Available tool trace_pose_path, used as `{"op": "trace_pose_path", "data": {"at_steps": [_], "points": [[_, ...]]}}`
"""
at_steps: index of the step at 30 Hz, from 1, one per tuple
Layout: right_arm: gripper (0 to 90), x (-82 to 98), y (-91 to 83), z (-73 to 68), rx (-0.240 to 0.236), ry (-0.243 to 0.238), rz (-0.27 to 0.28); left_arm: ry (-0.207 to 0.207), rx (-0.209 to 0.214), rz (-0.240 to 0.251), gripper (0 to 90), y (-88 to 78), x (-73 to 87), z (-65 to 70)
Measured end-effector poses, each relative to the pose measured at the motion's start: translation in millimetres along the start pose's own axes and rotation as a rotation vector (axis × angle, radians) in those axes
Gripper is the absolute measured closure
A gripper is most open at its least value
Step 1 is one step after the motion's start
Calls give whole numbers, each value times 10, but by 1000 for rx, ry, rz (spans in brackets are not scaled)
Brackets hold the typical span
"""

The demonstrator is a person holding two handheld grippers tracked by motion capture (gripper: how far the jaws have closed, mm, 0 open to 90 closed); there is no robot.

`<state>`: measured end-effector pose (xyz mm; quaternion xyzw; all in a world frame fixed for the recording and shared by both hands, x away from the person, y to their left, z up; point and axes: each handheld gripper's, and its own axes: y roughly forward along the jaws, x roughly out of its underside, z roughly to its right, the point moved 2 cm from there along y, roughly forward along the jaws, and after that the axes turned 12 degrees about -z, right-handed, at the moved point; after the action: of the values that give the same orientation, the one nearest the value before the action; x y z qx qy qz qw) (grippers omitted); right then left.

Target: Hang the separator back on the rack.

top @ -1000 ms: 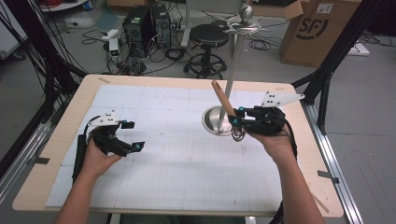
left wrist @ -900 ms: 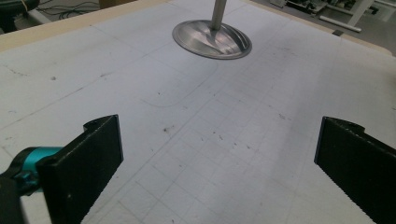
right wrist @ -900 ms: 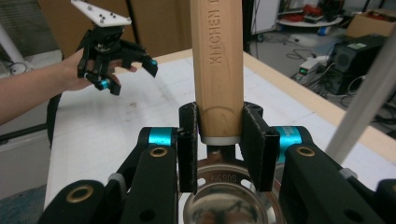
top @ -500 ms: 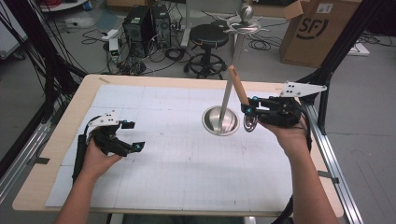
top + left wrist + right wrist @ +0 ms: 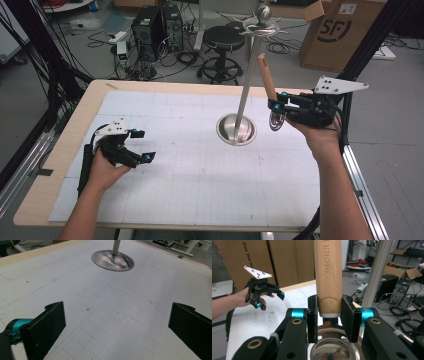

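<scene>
One steel spoon-like utensil with a pale wooden handle (image 5: 267, 76) is being gripped by the right gripper (image 5: 278, 107), whose two black jaws are clamping the base of the handle just above the metal neck; in the right gripper view the same wooden handle (image 5: 328, 275) is rising straight up between the jaws, and a shiny round steel bowl stamped with lettering is hanging below them. The utensil is being held in the air over the right side of the table, handle tilted up and slightly left, bowl down, clear of the surface.

The left gripper (image 5: 141, 145) is resting low over the left part of the white gridded mat (image 5: 190, 170), with its two jaws spread wide and nothing between them; the left gripper view is showing only bare mat in the gap.

One metal stand is standing near the mat's centre: a round, shiny dished base (image 5: 236, 130) with a single slim silver pole (image 5: 248, 80) rising from it.

Beyond the light wooden table (image 5: 75, 125), one black stool (image 5: 224, 40) and one brown cardboard box (image 5: 340, 35) are sitting on the floor.
</scene>
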<state>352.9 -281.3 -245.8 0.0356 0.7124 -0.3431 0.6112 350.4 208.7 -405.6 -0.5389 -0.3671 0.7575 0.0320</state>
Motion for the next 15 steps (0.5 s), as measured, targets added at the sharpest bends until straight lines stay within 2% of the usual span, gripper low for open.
{"op": "trace_pose_path", "data": {"at_steps": [8, 15], "points": [[689, -131, -92, 66, 31, -1, 20, 2, -1, -2, 17, -10, 2, 0], [689, -229, -167, 142, 74, 6, 11, -1, -3, -3, 17, -9, 7, -8]]}}
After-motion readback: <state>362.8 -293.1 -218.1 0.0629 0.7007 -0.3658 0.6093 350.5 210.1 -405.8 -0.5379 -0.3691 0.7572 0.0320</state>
